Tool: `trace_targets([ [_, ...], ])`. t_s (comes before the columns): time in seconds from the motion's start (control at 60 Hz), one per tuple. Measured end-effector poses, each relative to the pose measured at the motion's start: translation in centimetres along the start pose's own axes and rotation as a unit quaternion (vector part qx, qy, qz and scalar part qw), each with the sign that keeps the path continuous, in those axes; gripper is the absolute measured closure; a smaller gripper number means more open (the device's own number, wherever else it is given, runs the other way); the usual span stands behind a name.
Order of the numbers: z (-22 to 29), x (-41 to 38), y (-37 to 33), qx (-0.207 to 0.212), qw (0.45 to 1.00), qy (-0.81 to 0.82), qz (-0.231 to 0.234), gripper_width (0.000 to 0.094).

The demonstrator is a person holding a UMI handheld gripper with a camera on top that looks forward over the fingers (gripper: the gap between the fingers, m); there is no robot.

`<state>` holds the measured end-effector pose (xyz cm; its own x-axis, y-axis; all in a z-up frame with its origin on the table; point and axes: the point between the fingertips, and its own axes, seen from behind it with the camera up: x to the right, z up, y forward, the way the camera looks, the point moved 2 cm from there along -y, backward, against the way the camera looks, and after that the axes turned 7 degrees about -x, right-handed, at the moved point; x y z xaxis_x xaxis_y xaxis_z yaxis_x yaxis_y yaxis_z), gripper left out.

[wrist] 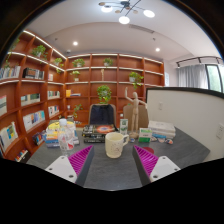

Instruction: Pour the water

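A cream mug (115, 144) with its handle to the right stands on a dark grey table (110, 170), just ahead of my fingers and roughly midway between them. My gripper (113, 162) is open and empty, with the magenta pads (80, 160) spread wide on either side. A small clear bottle (124, 124) stands behind the mug, near a wooden figure.
A black rack (101, 131), a wooden mannequin figure (133, 112), stacked boxes (160, 130) and coloured items at the left (60, 135) crowd the table's far side. Wooden bookshelves (30, 95) with plants line the walls behind. A white partition (185, 108) stands at the right.
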<state>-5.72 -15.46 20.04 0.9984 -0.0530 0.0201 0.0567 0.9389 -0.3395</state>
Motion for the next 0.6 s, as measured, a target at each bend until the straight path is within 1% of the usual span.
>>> trace_targets([
  [0.05,-0.7,-0.8,0.3,-0.004,1.0,0.003,0.005,0.0122],
  [0.1,-2.6,-3.3,1.7,-0.01,1.0,0.007,0.009,0.0123],
  [0.117,-2.7,-2.1,0.8,-0.014,1.0,0.005,0.014,0.0123],
  [0.167,-6.0,-6.0,3.0,-0.022,0.999,0.007,0.025,0.0123],
  [0.283,-9.3,-11.7,5.6,-0.046,0.997,-0.004,0.061,0.0121],
  [0.4,-9.2,-15.5,7.8,-0.039,0.996,-0.009,0.085,0.0117],
  [0.55,-6.7,-18.7,10.7,-0.006,0.994,0.008,0.111,0.0117],
  [0.6,-5.9,-19.5,11.7,-0.001,0.993,0.014,0.12,0.0117],
])
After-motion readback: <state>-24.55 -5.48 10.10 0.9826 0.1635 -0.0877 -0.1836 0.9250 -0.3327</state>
